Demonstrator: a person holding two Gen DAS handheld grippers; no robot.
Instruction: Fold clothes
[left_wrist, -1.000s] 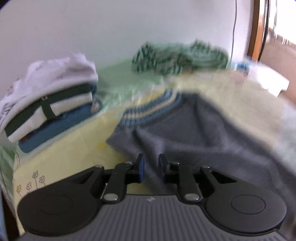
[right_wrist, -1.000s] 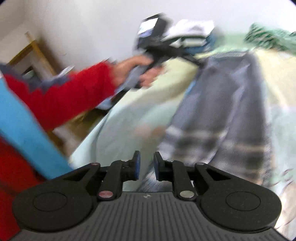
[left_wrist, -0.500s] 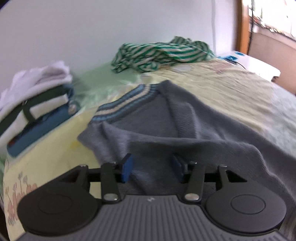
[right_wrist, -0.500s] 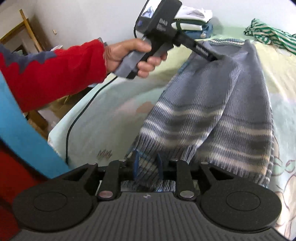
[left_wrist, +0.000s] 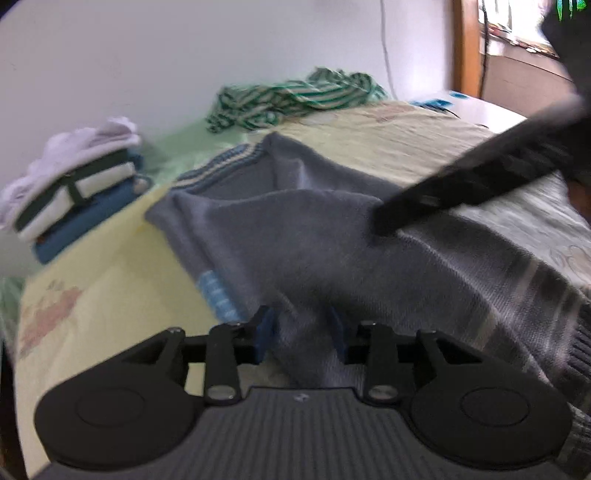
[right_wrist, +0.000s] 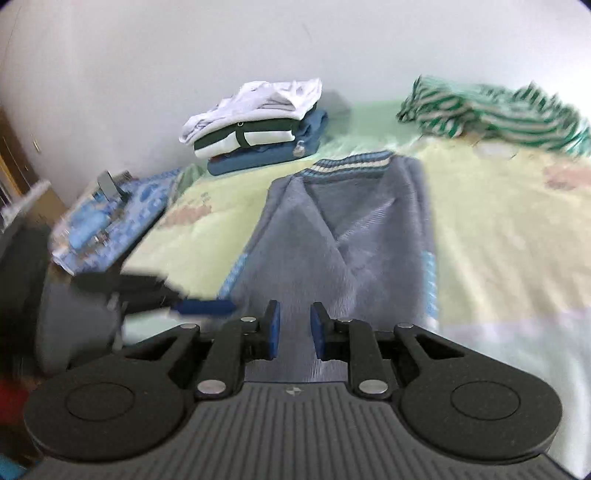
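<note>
While the grey sweater (right_wrist: 369, 229) is lying face up along the bed (right_wrist: 498, 221), sleeves folded in, I am working on its lower half. My left fingers (left_wrist: 264, 332) have just been opening and are standing spread around a ridge of knit. My right fingers (right_wrist: 273, 328) have been closing slightly over the cloth; I cannot tell whether they are pinching it. Next I am likely needing firm grips before carrying the hem toward the collar.
</note>
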